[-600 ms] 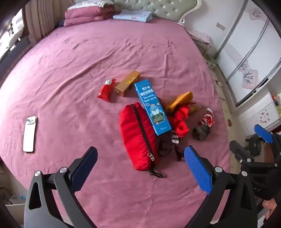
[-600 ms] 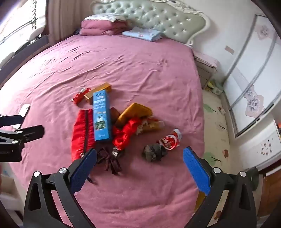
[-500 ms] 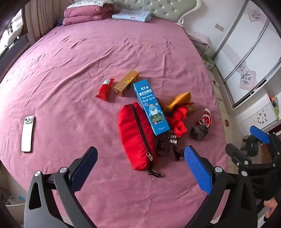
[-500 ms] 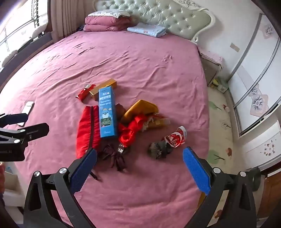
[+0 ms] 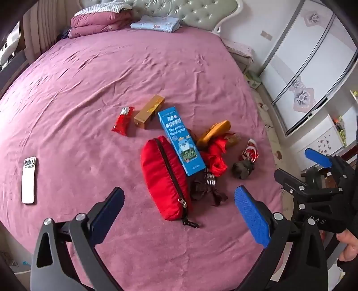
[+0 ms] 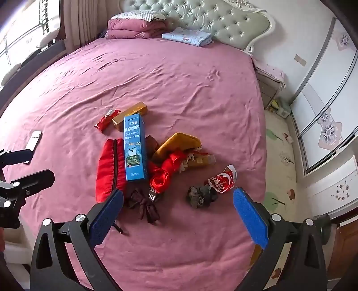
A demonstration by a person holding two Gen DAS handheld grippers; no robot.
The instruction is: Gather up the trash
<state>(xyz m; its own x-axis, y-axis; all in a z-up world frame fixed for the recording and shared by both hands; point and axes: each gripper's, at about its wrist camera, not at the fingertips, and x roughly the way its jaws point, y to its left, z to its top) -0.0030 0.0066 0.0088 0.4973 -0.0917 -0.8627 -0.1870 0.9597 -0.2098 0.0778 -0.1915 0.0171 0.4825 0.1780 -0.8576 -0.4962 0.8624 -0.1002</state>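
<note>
Both grippers hover above a bed covered in a pink-purple sheet, and each has its blue-padded fingers spread wide apart with nothing between them: the left gripper sits over the near end of a red zippered pouch, while the right gripper hangs over a dark brown bow-like scrap and a crumpled dark wad. The trash lies in a loose cluster around the middle of the bed. A blue nasal spray box rests with one long edge on the red zippered pouch, pointing toward the headboard. Beyond it lie a gold box and, just beside that, a small red wrapper. To the right of the blue box are a mustard-yellow pouch, a bunched red ribbon draped against it, and a small tan packet touching the ribbon's far side. A crushed red-and-white wrapper lies near the bed's right edge, touching the crumpled dark wad. A white phone lies face down well apart from the cluster, toward the left edge. At the head of the bed, a folded pink quilt and a folded light-blue cloth sit against a tufted green headboard. The right gripper is also visible at the right edge of the left wrist view, fingers apart.
</note>
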